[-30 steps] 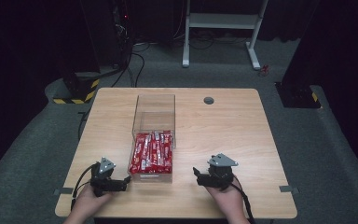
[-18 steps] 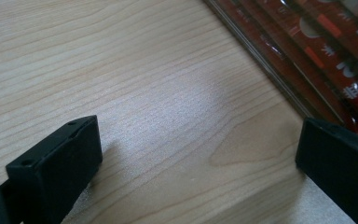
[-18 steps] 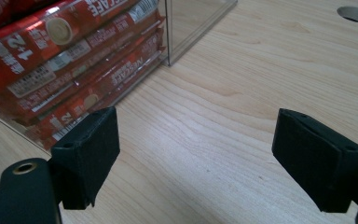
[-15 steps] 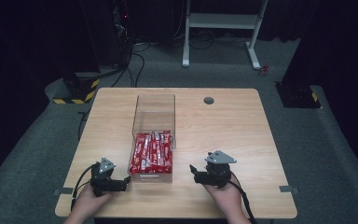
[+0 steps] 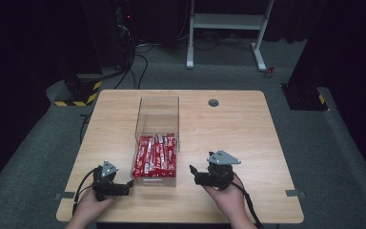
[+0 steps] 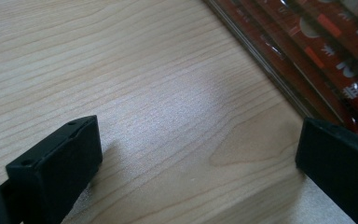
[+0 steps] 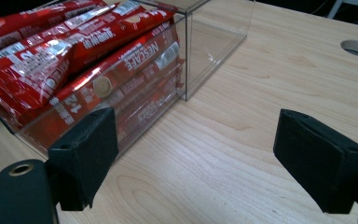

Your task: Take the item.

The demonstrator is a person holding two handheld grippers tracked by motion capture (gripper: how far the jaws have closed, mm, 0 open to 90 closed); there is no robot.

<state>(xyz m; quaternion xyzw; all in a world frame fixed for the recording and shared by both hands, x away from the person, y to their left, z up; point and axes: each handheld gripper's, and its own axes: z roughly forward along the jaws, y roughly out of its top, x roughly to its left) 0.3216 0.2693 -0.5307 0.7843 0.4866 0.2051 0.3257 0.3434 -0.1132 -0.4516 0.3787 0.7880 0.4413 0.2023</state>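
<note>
Dark surroundings and grey carpet frame a pale wooden counter (image 5: 248, 143) with a round cable hole (image 5: 213, 102) near its far edge.

Left tool (image 5: 129, 183): held low at the near left of the counter, jaws spread wide and empty. In the left gripper view, bare wood lies between the jaws, and the right-hand jaw sits just beside the box wall.

Right tool (image 5: 192, 171): held at the near right, jaws likewise wide and empty, aimed towards the box. In the right gripper view the box corner stands just beyond the left-hand jaw.

Object: a clear rectangular plastic box (image 5: 157, 110) stands between the two tools, its long axis running away from the person. Its near half is packed with red foil coffee sachets (image 5: 156, 155); the far half looks empty. The sachets lie stacked lengthwise, the top ones reaching rim height.

Assessment: no sachet is gripped and none lies outside the box. Handling appears not yet begun; approach, grasp and any transfer all remain.
</note>
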